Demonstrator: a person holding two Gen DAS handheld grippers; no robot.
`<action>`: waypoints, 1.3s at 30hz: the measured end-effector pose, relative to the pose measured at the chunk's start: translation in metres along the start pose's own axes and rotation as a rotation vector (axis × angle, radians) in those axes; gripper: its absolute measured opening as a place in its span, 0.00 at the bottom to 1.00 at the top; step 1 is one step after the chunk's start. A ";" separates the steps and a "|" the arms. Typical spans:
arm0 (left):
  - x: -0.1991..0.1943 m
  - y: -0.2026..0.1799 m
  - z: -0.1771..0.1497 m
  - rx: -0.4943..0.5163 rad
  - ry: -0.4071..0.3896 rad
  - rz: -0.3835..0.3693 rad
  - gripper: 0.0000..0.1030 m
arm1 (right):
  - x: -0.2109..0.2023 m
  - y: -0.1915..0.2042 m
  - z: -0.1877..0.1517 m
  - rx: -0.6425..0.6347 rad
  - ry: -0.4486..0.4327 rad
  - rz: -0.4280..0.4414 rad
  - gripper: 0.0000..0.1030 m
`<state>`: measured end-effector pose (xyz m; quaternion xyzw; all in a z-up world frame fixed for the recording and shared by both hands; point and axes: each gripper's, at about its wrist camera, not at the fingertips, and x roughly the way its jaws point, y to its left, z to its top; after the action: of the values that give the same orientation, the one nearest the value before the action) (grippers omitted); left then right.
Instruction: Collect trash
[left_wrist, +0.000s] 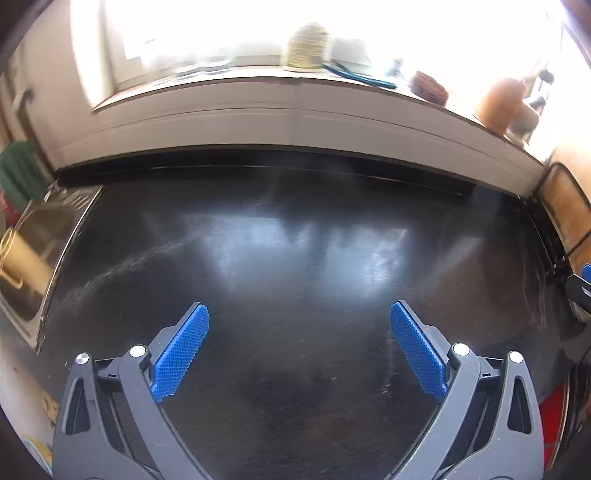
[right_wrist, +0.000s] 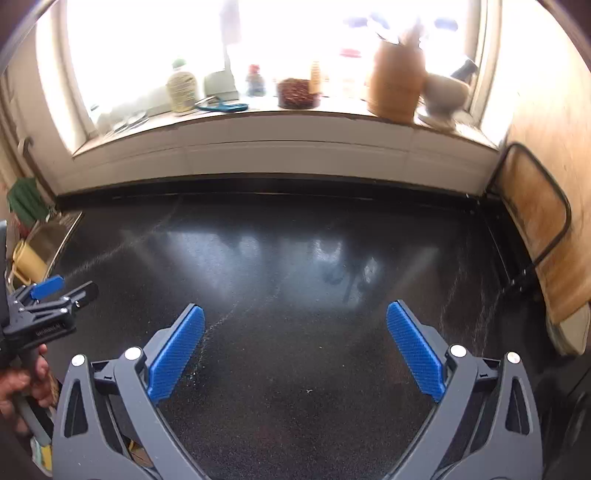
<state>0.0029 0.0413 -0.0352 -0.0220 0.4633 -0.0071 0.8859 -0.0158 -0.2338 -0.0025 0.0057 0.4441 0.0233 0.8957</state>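
My left gripper is open and empty, held above a glossy black countertop. My right gripper is also open and empty above the same countertop. The left gripper also shows at the left edge of the right wrist view, held in a hand. A tip of the right gripper shows at the right edge of the left wrist view. No piece of trash shows on the countertop in either view.
A sunlit windowsill behind the counter holds a bottle, blue-handled scissors, a brown bowl, a clay pot and a white mortar. A steel sink lies left. A wooden board leans right.
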 end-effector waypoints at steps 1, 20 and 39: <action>0.000 -0.005 0.001 0.009 -0.001 -0.001 0.93 | 0.002 -0.007 0.001 0.016 0.005 0.000 0.93; 0.007 -0.027 0.007 0.041 0.030 0.013 0.93 | 0.020 -0.025 0.010 0.045 0.041 0.028 0.93; 0.010 -0.022 0.008 0.028 0.034 0.014 0.93 | 0.024 -0.023 0.010 0.034 0.059 0.034 0.93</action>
<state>0.0155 0.0190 -0.0374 -0.0062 0.4783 -0.0077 0.8782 0.0075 -0.2554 -0.0162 0.0278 0.4703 0.0311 0.8815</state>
